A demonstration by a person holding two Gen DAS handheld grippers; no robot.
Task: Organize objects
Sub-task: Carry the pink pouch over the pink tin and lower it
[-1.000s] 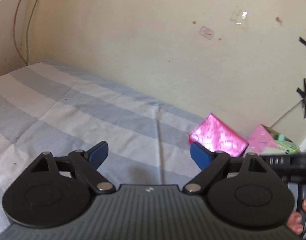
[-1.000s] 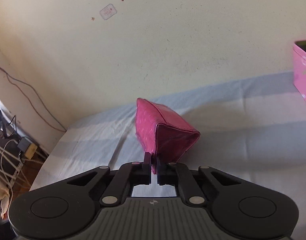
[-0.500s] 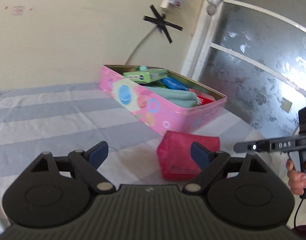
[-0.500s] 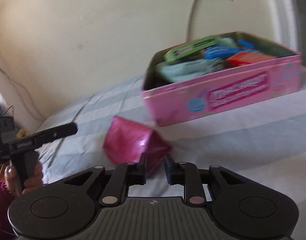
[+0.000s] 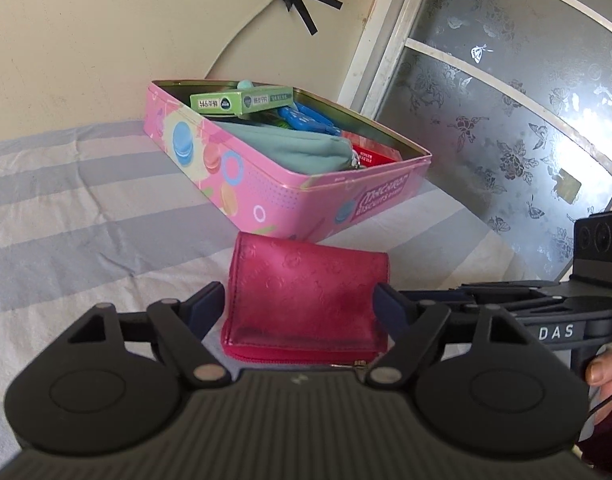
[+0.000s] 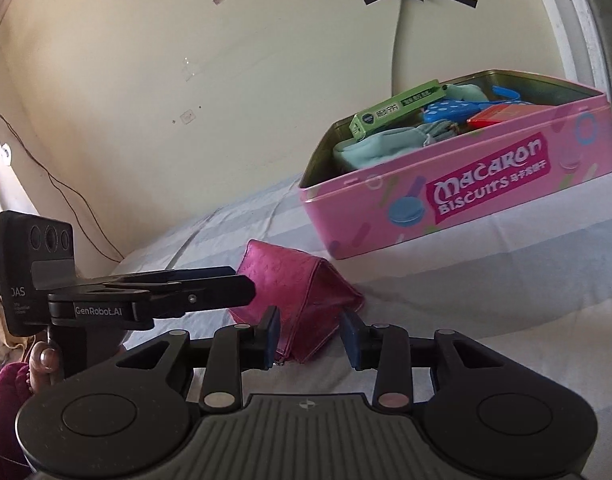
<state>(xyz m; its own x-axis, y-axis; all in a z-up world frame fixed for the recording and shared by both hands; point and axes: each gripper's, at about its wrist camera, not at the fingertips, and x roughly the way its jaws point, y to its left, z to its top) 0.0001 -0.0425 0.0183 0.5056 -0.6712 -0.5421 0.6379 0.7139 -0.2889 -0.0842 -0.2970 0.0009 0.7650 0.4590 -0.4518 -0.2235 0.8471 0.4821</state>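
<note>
My left claw stands wide open, its blue pads on either side of the pink wallet, gripping nothing. My right claw is also open, its pads apart around the wallet's near corner; whether they touch it I cannot tell. The wallet lies on the striped bed, just beside the pink tin. The tin is open and holds a green box, a teal pouch and blue and red items.
</note>
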